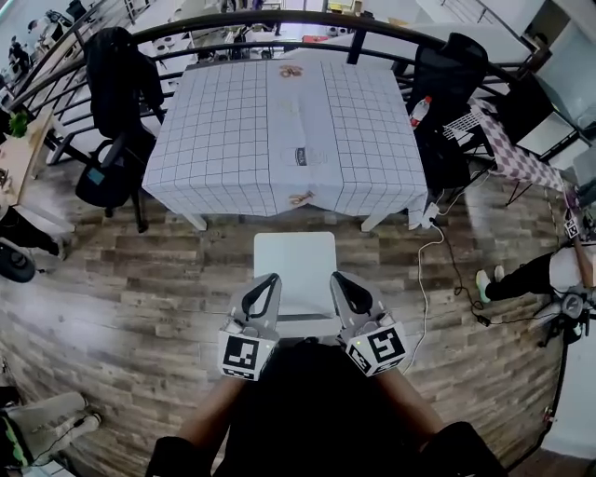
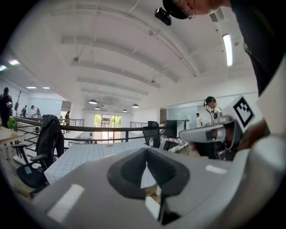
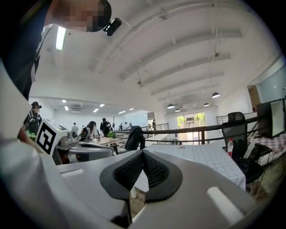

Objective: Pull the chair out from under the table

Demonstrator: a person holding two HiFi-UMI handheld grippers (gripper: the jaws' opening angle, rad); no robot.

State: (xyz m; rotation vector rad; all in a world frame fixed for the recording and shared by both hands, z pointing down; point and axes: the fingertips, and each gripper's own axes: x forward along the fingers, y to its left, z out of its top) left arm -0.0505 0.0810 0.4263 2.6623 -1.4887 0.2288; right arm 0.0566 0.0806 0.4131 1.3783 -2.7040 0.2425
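- The wood-plank floor [image 1: 140, 307] fills most of the head view, with a dark curved railing [image 1: 279, 19] arching across the far side.
- The surface [image 1: 223, 140] sits beyond my grippers under a white cloth with a grid pattern. Its near edge hangs down towards me.
- A black office chair [image 1: 116, 93] draped in dark cloth stands at the left end of the surface.
- The chair [image 1: 295, 265] I am working on has a plain white seat. It stands on the floor just in front of the surface's near edge and clear of the cloth, between the surface and my body.
- My left gripper [image 1: 270, 282] lies along the seat's left side near its closest corner. Its fingers [image 2: 129, 167] are together at the tips, with nothing clamped between them (only a sliver of white seat shows through the gap behind the tips).
- My right gripper [image 1: 337, 279] mirrors it on the seat's right side. Its fingers [image 3: 156, 170] are likewise closed tip to tip on nothing.
- A white cable [image 1: 424, 279] trails across the floor to the right of the chair.
- A small bottle [image 1: 420, 110] with a red cap stands beside the right end of the surface.
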